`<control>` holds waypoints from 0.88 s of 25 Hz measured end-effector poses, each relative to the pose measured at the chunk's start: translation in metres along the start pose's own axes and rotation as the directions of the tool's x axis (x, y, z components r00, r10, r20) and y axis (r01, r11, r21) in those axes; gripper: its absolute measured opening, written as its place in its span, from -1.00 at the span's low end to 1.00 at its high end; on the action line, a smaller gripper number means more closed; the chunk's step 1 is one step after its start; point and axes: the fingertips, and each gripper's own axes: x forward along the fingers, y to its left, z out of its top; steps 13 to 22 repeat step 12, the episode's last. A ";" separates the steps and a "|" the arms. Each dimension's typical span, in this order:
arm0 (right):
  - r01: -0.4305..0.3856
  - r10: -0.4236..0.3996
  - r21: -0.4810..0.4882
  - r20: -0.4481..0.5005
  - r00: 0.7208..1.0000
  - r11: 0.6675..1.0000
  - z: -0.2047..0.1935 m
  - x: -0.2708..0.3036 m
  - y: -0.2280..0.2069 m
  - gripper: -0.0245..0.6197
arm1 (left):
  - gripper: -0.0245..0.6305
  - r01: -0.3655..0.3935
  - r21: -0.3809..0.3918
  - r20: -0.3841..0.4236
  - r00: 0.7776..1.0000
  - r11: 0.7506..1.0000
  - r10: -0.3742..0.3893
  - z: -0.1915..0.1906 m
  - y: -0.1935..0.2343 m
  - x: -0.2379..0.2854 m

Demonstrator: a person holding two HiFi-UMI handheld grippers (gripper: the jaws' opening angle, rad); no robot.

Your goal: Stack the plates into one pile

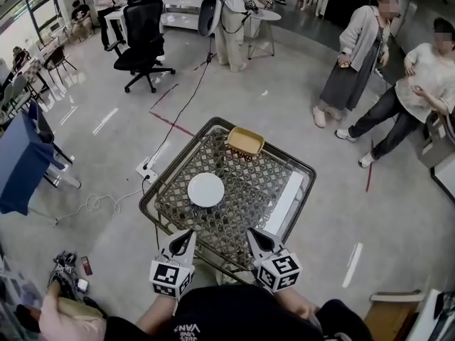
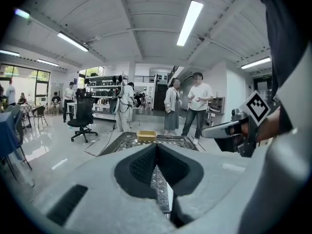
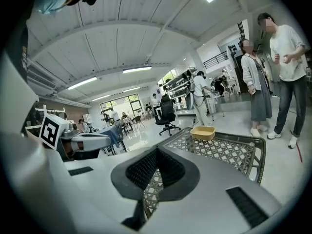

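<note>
A white plate (image 1: 205, 189) lies left of centre on the lattice table (image 1: 264, 177), well apart from a yellow dish (image 1: 245, 141) at the far edge. Over the near edge hover the left gripper (image 1: 188, 234) and right gripper (image 1: 252, 233), both clenched on nothing.

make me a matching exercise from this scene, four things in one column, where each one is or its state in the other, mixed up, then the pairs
Things
1. white plate
2. yellow dish
3. black office chair
4. left gripper

Places or states
A. on the floor beyond the table
B. jaws shut, nothing between them
C. at the table's far edge
D. on the table top, left of its middle

Pairs: 1-D, 2-C, 3-A, 4-B
</note>
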 end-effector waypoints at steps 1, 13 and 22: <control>0.003 -0.003 -0.003 0.004 1.000 1.000 0.001 -0.001 0.000 -0.92 | -0.86 -0.004 0.001 0.000 1.000 1.000 0.004 0.000 -0.001 -0.001; 0.004 -0.004 0.003 0.020 1.000 1.000 0.005 -0.004 0.003 -0.92 | -0.86 -0.030 -0.010 0.001 1.000 1.000 0.030 0.000 -0.004 -0.007; 0.004 -0.004 0.003 0.020 1.000 1.000 0.005 -0.004 0.003 -0.92 | -0.86 -0.030 -0.010 0.001 1.000 1.000 0.030 0.000 -0.004 -0.007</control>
